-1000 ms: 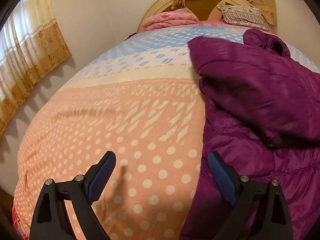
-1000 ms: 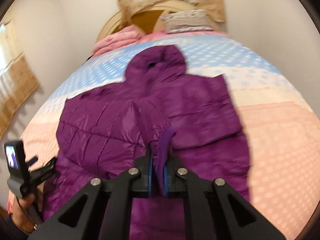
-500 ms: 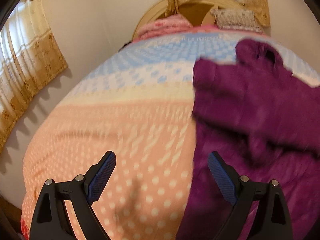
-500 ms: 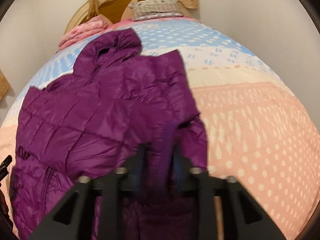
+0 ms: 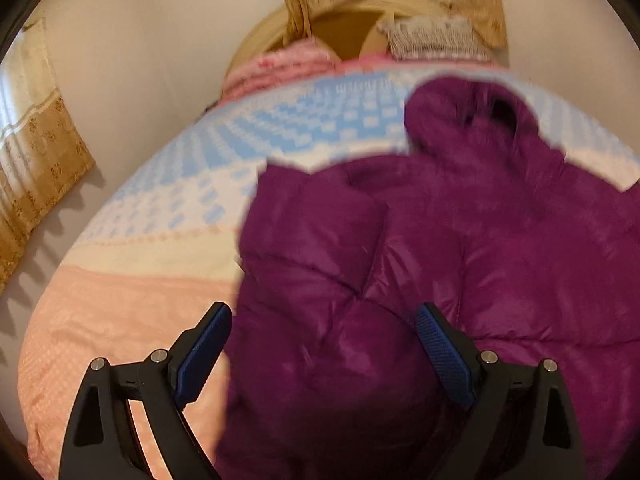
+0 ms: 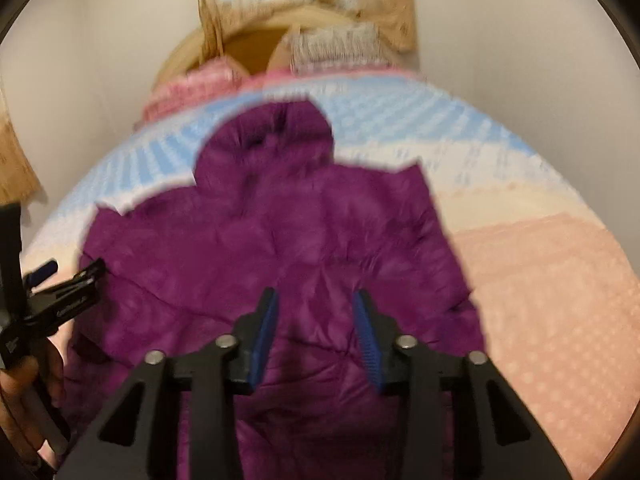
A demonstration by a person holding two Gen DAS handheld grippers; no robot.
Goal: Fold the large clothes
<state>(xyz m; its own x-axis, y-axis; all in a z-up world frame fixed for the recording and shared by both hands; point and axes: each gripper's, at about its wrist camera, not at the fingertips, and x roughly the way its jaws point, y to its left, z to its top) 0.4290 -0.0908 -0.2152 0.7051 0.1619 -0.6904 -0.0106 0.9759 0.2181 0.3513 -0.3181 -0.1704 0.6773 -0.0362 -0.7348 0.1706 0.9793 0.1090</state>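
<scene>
Purple quilted hooded jacket (image 6: 280,248) flat on bed, hood toward headboard, sleeves folded inward.

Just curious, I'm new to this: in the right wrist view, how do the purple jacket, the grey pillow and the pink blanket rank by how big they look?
1. purple jacket, by far
2. pink blanket and grey pillow: look alike, both blurred and far off, so unranked

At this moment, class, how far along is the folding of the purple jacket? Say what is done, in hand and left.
Done: both sleeves look folded across the purple jacket, which lies on the bedspread. In hand: nothing; the right hand-held gripper and left hand-held gripper are both open above it. Left: probably folding the body and hood into a compact bundle.
</scene>
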